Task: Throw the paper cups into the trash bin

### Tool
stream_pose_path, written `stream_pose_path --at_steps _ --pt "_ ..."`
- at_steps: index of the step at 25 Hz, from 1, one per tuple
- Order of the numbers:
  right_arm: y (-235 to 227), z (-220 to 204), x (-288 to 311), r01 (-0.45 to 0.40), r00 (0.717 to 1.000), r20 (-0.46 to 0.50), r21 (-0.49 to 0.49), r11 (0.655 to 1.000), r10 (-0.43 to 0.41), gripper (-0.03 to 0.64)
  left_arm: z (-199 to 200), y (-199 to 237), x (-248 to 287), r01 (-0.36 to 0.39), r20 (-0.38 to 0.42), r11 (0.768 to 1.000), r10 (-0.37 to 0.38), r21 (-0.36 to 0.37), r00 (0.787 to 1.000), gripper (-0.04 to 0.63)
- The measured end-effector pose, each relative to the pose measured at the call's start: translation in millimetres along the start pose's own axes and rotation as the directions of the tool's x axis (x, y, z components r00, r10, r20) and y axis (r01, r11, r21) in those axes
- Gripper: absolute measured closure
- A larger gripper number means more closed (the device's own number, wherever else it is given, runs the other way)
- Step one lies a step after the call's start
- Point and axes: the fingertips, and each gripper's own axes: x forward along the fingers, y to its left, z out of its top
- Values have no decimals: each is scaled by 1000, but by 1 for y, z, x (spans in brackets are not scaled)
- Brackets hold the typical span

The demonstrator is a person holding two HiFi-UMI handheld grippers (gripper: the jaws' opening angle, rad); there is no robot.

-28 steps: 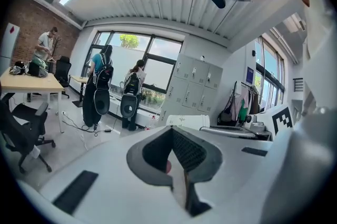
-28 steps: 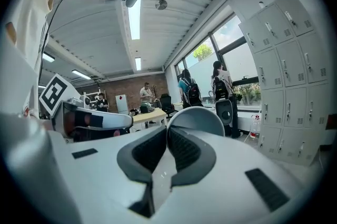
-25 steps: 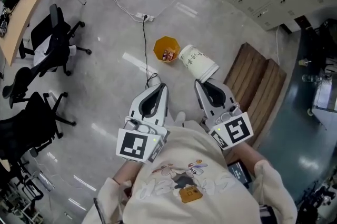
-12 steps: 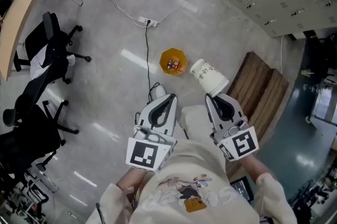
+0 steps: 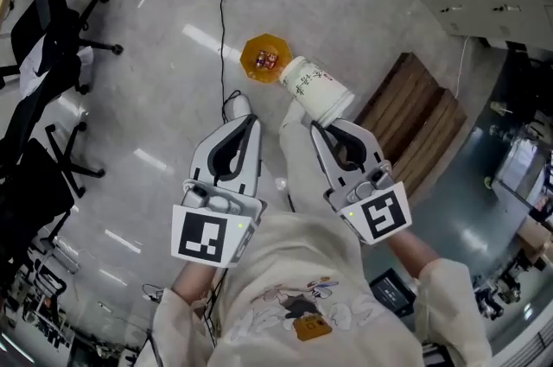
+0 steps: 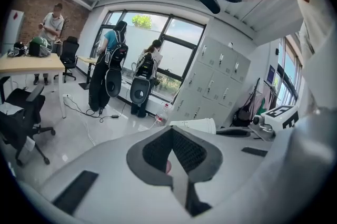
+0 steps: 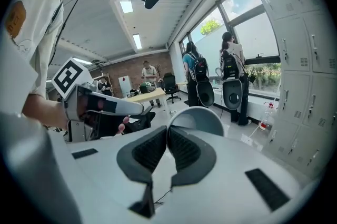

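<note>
The task is not finished. The right gripper (image 5: 327,129) has its jaws pressed onto the wall of a white printed paper cup (image 5: 316,89) at the mouth, so the cup is held in the air in front of the person and has not been dropped. The orange trash bin (image 5: 251,44) stands on the grey floor ahead. A few small items lie inside it, too small to tell whether any is a cup. No other loose cup shows in any view. What remains, by the look of it, is to bring this cup over the bin's opening and spread the jaws.

The cup lies tilted, not upright. Its open mouth faces back toward the right gripper, whose own view looks into the grey interior. Its closed base points away, up and to the left in the head view, toward the bin. There, the base end appears against the bin's rim.

The left gripper (image 5: 251,122) hangs beside the right one, jaws pressed together with nothing between them.
</note>
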Motion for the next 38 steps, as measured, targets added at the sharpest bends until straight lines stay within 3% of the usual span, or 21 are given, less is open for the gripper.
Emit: stream_pose_path --at_steps 8,18,38 --pt "-59 -104 67 4 994 -110 26 1000 -1 591 -99 52 74 -112 -76 984 102 -139 992 589" --pt "-89 -240 162 -24 973 -228 74 997 40 591 -225 121 140 -177 -195 970 143 -169 970 589" --pt "-111 -455 283 18 931 -364 37 999 -3 591 -422 246 229 -233 -276 960 185 -155 943 590"
